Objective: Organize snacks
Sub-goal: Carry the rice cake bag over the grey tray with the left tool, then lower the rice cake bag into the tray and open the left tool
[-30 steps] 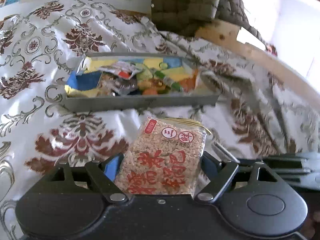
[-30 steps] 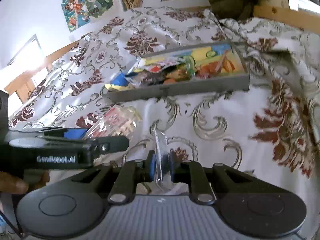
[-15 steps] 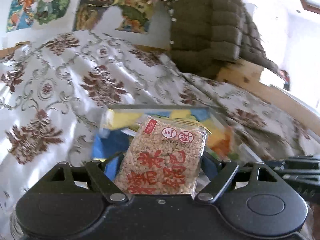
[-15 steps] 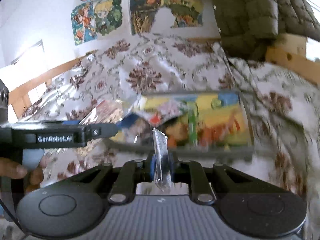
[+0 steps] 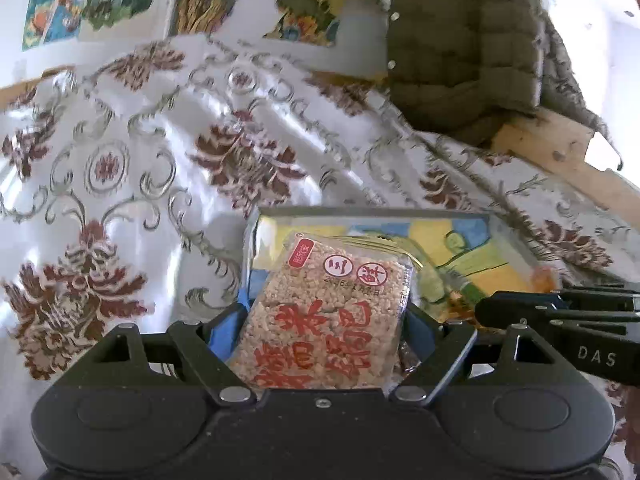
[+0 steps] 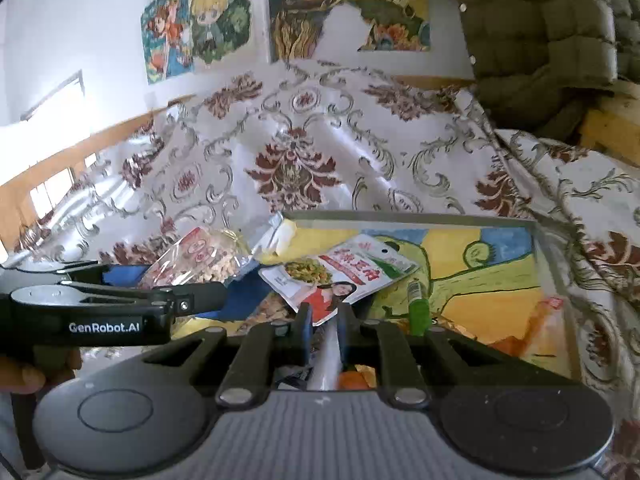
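My left gripper [image 5: 326,320] is shut on a clear packet of puffed-rice cake with red characters [image 5: 328,316] and holds it over the left end of the grey snack tray [image 5: 360,213]. In the right wrist view the same packet [image 6: 196,258] and the left gripper [image 6: 208,298] show at the left, over the tray's left end. My right gripper [image 6: 325,322] is shut on a thin clear silvery wrapper [image 6: 326,360], held edge-on above the tray [image 6: 400,216]. Inside lie a red-and-white snack pouch [image 6: 340,276], a green tube [image 6: 418,312] and an orange packet [image 6: 548,316].
The tray rests on a bed with a white cover patterned in maroon and grey [image 6: 296,160]. An olive quilted jacket [image 5: 468,48] hangs over a wooden rail [image 5: 560,156] at the back right. Cartoon posters [image 6: 200,28] cover the wall behind.
Both grippers have moved forward from the near side of the tray to above it, each still holding its packet. The tray now lies directly beneath the fingers.
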Available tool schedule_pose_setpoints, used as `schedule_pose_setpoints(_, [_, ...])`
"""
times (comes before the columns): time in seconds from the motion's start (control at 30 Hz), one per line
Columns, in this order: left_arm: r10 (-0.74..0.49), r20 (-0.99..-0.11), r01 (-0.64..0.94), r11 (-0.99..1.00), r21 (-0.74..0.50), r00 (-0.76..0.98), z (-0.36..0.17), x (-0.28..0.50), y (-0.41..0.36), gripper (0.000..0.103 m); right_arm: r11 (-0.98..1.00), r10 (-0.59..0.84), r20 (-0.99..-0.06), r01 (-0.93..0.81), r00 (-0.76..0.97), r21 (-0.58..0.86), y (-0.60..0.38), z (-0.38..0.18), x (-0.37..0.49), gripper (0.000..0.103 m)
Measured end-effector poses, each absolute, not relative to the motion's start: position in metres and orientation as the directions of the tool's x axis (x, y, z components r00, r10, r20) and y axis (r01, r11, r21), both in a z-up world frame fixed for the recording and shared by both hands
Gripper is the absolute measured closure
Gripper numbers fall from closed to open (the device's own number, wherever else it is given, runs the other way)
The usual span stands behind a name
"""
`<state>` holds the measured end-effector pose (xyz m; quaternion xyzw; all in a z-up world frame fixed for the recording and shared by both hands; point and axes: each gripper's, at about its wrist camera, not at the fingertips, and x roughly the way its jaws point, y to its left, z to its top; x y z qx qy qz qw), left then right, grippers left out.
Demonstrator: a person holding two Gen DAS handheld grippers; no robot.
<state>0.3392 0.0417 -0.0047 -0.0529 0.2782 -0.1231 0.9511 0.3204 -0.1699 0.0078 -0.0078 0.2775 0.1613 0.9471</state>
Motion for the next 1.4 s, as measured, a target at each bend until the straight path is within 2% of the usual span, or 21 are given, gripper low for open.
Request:
schedule_pose_setpoints(0.13, [-0.251, -0.542, 0.184, 0.967, -0.176, 0.802, -0.018, 0.350, 0.045, 0.020, 0.951, 0.288, -0.566, -0.301, 0.773, 0.073, -0.165, -0.011, 0.335, 0.091])
schedule_pose_setpoints(0.33, [-0.247, -0.556, 0.175, 0.968, -0.181, 0.794, -0.027, 0.356, 0.047, 0.019, 0.955, 0.283, -0.568, -0.280, 0.773, 0.095, -0.172, -0.020, 0.333, 0.091])
schedule_pose_setpoints(0.6, [-0.252, -0.576, 0.183, 0.967, -0.176, 0.777, -0.028, 0.358, 0.037, 0.020, 0.961, 0.271, -0.558, -0.255, 0.784, 0.108, -0.184, -0.012, 0.326, 0.087])
schedule_pose_setpoints(0.73, [-0.265, -0.564, 0.187, 0.963, -0.192, 0.782, -0.025, 0.355, 0.035, 0.016, 0.964, 0.261, -0.548, -0.248, 0.795, 0.100, -0.187, -0.006, 0.320, 0.083])
schedule_pose_setpoints(0.93, [-0.264, -0.524, 0.173, 0.961, -0.217, 0.810, -0.015, 0.343, 0.037, 0.002, 0.969, 0.244, -0.522, -0.228, 0.817, 0.096, -0.194, 0.006, 0.309, 0.066])
schedule_pose_setpoints(1.0, [-0.259, -0.514, 0.161, 0.960, -0.229, 0.818, -0.013, 0.338, 0.037, 0.001, 0.970, 0.240, -0.512, -0.224, 0.824, 0.095, -0.197, 0.010, 0.304, 0.055])
schedule_pose_setpoints(1.23, [-0.233, -0.498, 0.125, 0.962, -0.241, 0.835, -0.004, 0.320, 0.036, 0.001, 0.976, 0.214, -0.483, -0.200, 0.849, 0.081, -0.206, 0.025, 0.288, 0.041])
schedule_pose_setpoints(1.4, [-0.207, -0.486, 0.101, 0.967, -0.235, 0.849, 0.006, 0.304, 0.033, 0.001, 0.979, 0.204, -0.451, -0.182, 0.869, 0.093, -0.214, 0.035, 0.271, 0.021])
